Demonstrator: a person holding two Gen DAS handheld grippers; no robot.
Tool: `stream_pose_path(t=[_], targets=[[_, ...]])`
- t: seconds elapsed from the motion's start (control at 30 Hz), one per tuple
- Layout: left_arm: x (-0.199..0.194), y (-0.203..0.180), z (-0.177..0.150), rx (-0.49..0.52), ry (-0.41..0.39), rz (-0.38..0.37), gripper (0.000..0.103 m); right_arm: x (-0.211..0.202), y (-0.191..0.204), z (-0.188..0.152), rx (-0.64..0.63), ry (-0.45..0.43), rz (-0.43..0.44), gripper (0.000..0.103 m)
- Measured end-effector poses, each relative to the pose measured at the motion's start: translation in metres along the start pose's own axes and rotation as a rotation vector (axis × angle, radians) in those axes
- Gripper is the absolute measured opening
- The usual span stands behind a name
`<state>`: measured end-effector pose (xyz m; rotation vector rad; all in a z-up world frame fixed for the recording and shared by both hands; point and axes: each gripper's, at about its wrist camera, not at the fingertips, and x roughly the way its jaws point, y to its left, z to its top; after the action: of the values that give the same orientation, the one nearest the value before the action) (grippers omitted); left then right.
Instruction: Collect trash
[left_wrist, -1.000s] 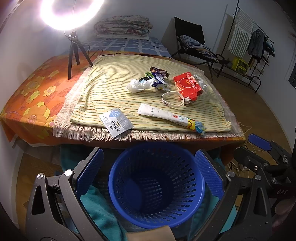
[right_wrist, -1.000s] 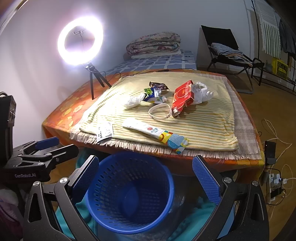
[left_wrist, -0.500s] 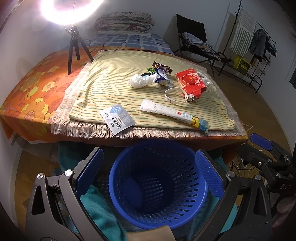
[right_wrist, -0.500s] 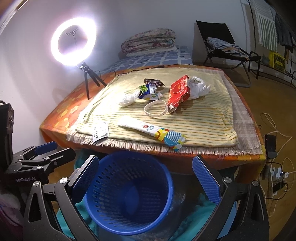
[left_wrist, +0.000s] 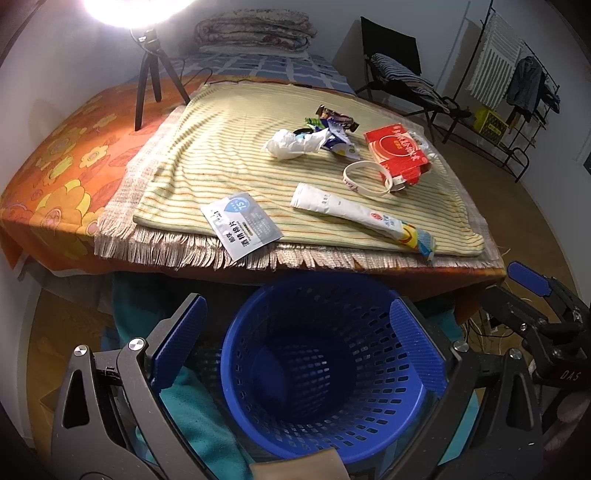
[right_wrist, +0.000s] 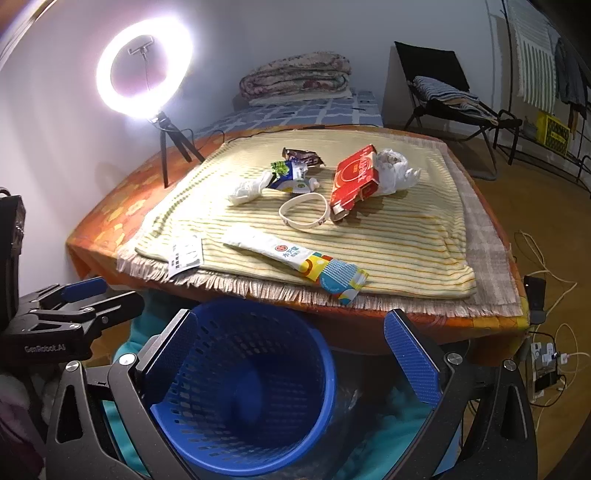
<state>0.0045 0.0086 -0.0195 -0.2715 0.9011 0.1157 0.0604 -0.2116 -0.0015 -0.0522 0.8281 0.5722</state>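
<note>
Trash lies on a striped cloth (left_wrist: 229, 147) on the table: a grey-white sachet (left_wrist: 240, 223) at the front edge, a long white tube packet (left_wrist: 354, 214), a white band (left_wrist: 365, 179), a red box (left_wrist: 397, 151), crumpled white paper (left_wrist: 291, 144) and small wrappers (left_wrist: 336, 122). The same items show in the right wrist view: tube packet (right_wrist: 295, 258), red box (right_wrist: 354, 177), band (right_wrist: 304, 212). A blue mesh basket (left_wrist: 325, 369) stands on the floor below the table. My left gripper (left_wrist: 295, 343) and right gripper (right_wrist: 288, 358) are open and empty above the basket.
A ring light on a tripod (right_wrist: 146, 70) stands at the table's far left. A white plastic bag (right_wrist: 397, 171) lies behind the red box. A folding chair (right_wrist: 443, 88) and clothes rack (left_wrist: 517, 85) stand to the right. Cables and a power strip (right_wrist: 546, 362) lie on the floor.
Both grippers have moved forward toward the table; the trash now appears closer and larger. The jaws stay open. Nothing on the table has moved.
</note>
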Motion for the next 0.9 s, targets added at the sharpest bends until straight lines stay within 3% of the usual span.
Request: stream_pose_path(t=[0.3,0.5,0.73,0.83,0.9], targets=[[0.026,0.020,0.010,-0.029,0.057,-0.017,0.101,0.021,-0.001,0.007,-0.031,0.028,0.041,0.101],[0.055,0.038,0.026,-0.083,0.114,-0.040,0.101,0.043,0.006,0.022,-0.144,0.052,0.046,0.101],[0.096,0.054,0.056,-0.156,0.158,0.000,0.096,0.082,0.002,0.050,-0.197,0.114,0.082,0.101],[0.111,0.056,0.065,-0.155,0.179,0.041,0.086,0.099,-0.002,0.058,-0.205,0.146,0.098,0.100],[0.119,0.058,0.069,-0.155,0.189,0.055,0.086,0.107,-0.003,0.060,-0.213,0.163,0.098,0.100]])
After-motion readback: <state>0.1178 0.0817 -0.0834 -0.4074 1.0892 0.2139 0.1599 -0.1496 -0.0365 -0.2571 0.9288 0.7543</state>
